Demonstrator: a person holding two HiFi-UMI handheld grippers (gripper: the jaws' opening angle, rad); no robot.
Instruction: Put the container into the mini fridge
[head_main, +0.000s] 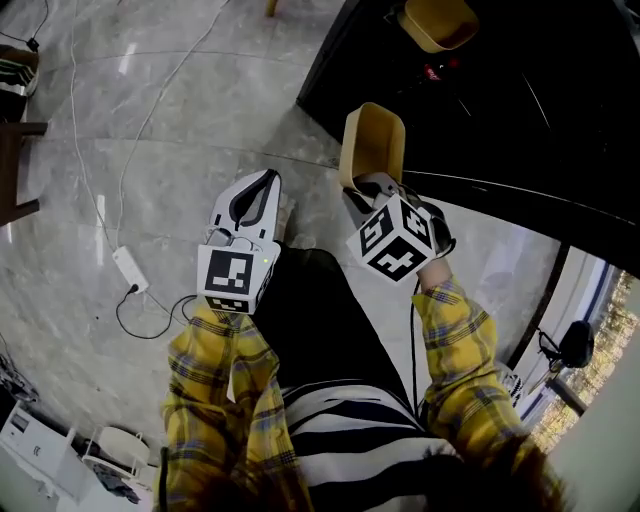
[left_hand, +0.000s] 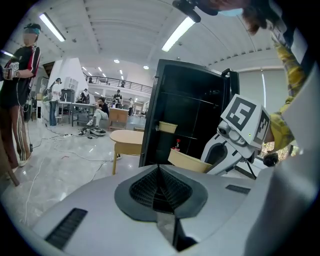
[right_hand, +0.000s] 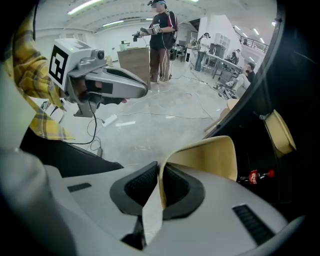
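Observation:
A tan open container (head_main: 372, 145) is held tipped on its side above the floor, with my right gripper (head_main: 366, 186) shut on its wall. In the right gripper view the container's rim (right_hand: 210, 157) is pinched between the jaws of my right gripper (right_hand: 160, 172). The black mini fridge (head_main: 500, 110) stands open just beyond it, at the upper right. To the left, my left gripper (head_main: 264, 182) is shut and holds nothing. In its own view, my left gripper (left_hand: 160, 176) points toward the fridge (left_hand: 192, 112) and the held container (left_hand: 189, 161).
Inside the fridge there is a second tan container (right_hand: 280, 132) on a shelf and a red-capped cola bottle (right_hand: 257, 176) lower down. A white power strip (head_main: 130, 268) and cables lie on the marble floor. A round wooden table (left_hand: 127, 136) stands left of the fridge. People stand far off.

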